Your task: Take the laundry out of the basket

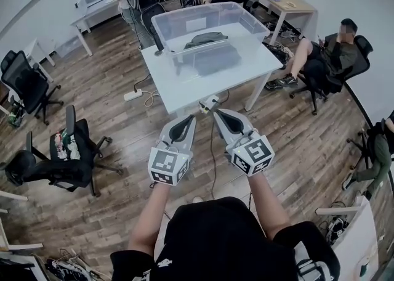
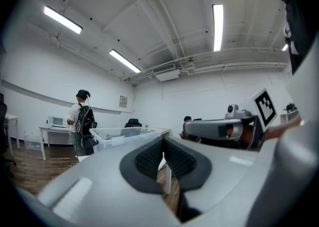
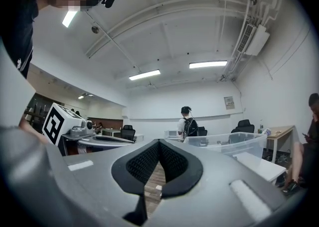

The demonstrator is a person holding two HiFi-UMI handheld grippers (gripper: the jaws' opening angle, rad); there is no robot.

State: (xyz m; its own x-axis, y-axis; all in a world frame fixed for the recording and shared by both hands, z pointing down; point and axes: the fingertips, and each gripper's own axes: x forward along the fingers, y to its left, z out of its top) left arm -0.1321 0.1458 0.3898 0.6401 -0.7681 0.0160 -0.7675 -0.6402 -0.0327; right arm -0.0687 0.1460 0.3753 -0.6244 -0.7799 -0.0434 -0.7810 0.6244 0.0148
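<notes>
Looking down in the head view, the left gripper (image 1: 196,113) and the right gripper (image 1: 215,111) are held level and side by side, short of the white rectangular worktop (image 1: 258,58). The clear plastic storage basket (image 1: 165,26) stands on it, with the dark grey folded laundry (image 1: 206,39) inside, untouched.

In the left gripper view, the fingers (image 2: 147,159) meet with nothing between them; the basket lies ahead, well apart.

In the right gripper view, the fingers (image 3: 142,161) likewise meet empty. Closed fingers probably suit the approach; they must part before reaching in.
</notes>
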